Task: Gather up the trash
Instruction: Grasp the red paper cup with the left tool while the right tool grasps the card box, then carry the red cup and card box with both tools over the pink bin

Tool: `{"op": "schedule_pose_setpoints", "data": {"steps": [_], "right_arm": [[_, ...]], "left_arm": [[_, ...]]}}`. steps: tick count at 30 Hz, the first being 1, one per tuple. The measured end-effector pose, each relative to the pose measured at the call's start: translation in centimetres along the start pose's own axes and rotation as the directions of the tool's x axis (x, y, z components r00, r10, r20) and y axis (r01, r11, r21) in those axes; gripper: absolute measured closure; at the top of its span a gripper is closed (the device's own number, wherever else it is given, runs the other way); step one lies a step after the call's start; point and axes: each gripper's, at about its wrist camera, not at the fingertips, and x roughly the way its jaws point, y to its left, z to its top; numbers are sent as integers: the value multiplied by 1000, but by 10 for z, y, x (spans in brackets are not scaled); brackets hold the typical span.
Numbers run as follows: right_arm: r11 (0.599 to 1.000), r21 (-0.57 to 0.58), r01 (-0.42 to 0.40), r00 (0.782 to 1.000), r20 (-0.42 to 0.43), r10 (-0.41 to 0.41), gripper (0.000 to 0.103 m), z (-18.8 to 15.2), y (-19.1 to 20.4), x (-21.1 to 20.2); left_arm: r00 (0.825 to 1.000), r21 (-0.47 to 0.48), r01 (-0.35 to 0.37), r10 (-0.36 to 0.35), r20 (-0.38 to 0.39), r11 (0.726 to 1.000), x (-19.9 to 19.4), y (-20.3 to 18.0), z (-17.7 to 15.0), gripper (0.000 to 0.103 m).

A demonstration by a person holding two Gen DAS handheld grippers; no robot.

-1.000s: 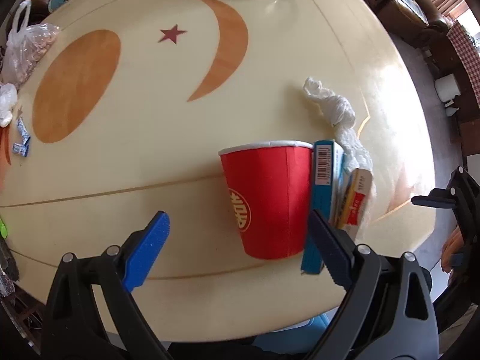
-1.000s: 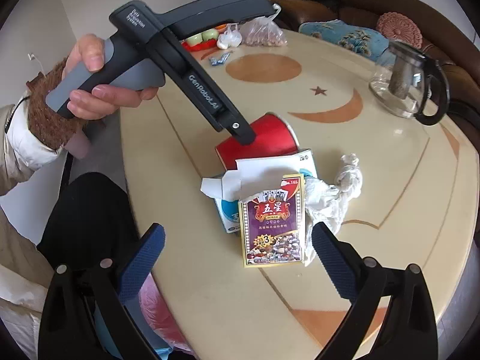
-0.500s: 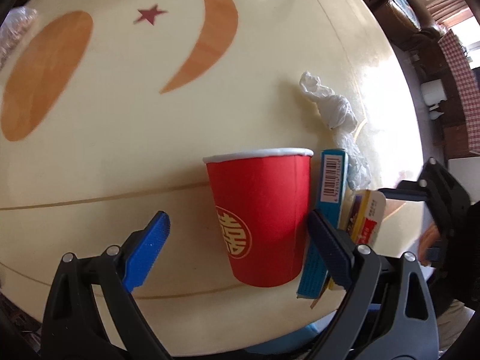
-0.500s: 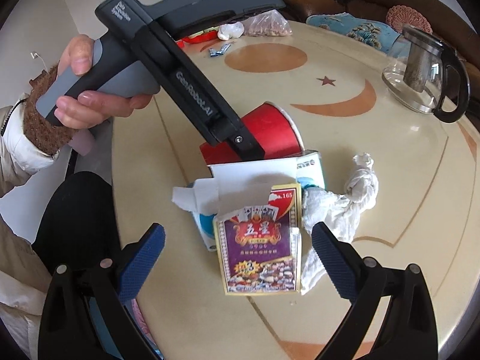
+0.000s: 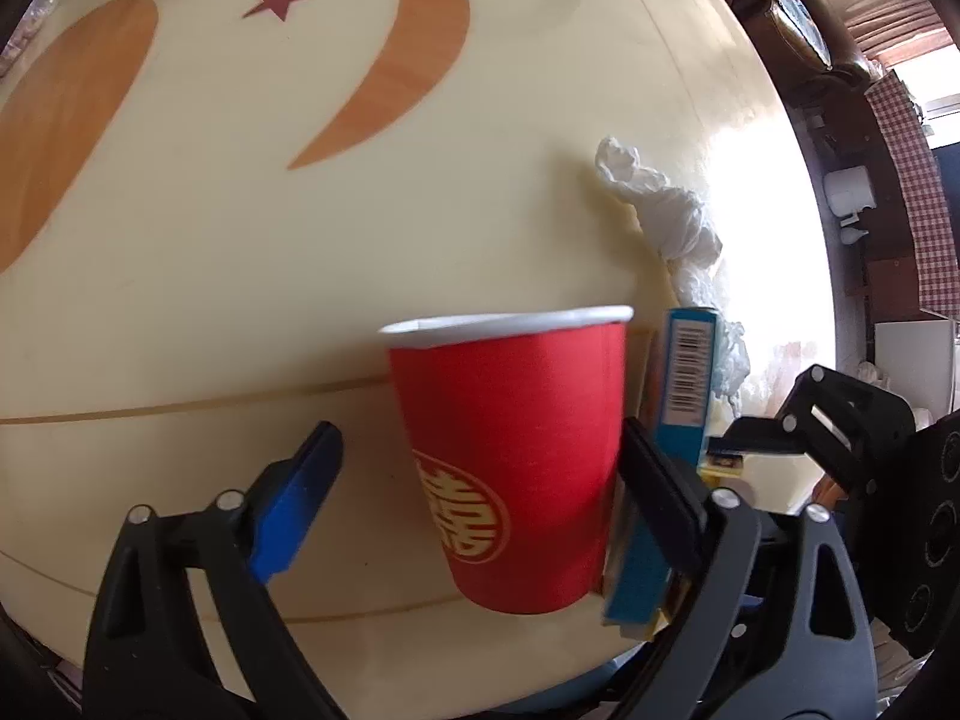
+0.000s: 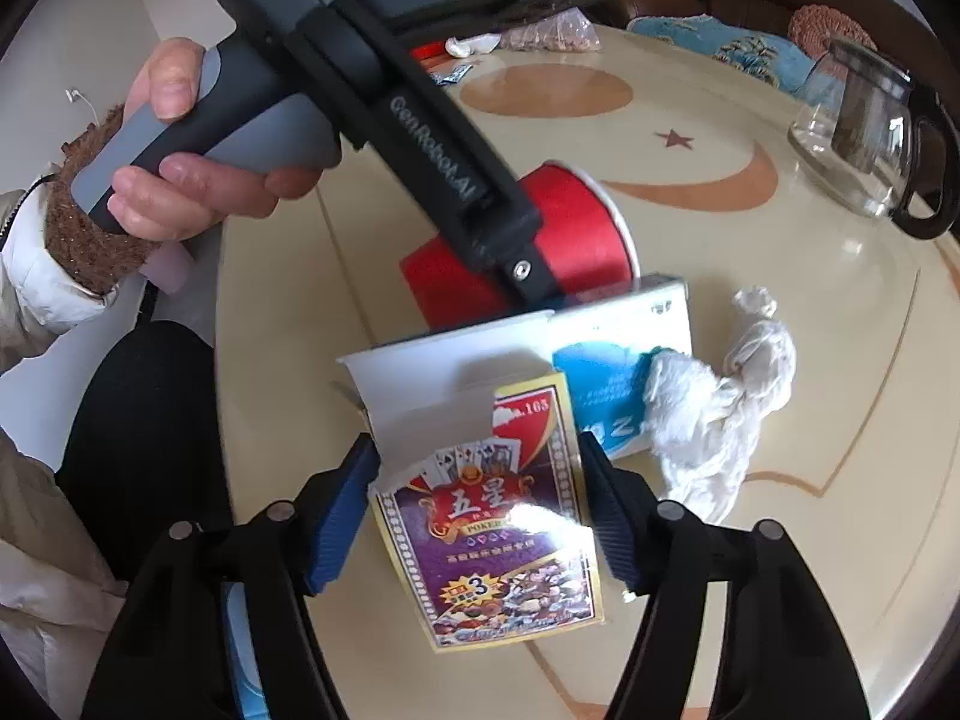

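Left wrist view, red cup (image 5: 516, 462) lying sideways, rim pointing away

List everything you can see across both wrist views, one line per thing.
paper cup: 1, red with gold emblem, on its side, between the left gripper's fingers
playing-card box: 1, purple and gold, between the right gripper's fingers
blue carton: 1, blue and white, beside the cup
crumpled tissue: 1, white, right of the carton
glass teapot: 1, clear, black handle, far side
snack bag: 1, clear, far edge
table: 1, cream with orange inlays
left gripper: 1, black and blue, closing, one finger at the cup
right gripper: 1, black and blue, closing around the card box
hand: 1, holding the left gripper
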Motion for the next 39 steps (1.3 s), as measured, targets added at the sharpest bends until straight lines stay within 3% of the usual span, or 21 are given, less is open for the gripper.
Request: {"op": "schedule_pose_setpoints", "data": {"steps": [3, 5, 14, 19, 24, 39], "right_arm": [[1000, -6, 9, 1000, 4, -9, 40, -4, 5, -2], [1000, -2, 9, 1000, 3, -9, 40, -6, 7, -3], [997, 61, 52, 998, 24, -53, 40, -20, 7, -19], [987, 115, 115, 993, 23, -118, 40, -29, 5, -28], [970, 162, 183, 982, 24, -189, 40, -33, 8, -39], [904, 243, 352, 925, 55, -375, 40, -25, 59, -101]], "left_arm": [[1000, 15, -15, 15, 9, 1000, 1, -6, 0, 28], [1000, 30, -21, 21, 5, 999, 1, -9, 2, 43], [995, 29, -98, 97, 32, 995, 0, -12, 7, 44], [992, 11, -116, 115, 50, 993, -8, -10, -4, 45], [987, 14, -142, 141, 77, 990, -32, 2, -39, 45], [970, 93, -182, 163, 179, 979, -91, -51, -120, 45]]}}
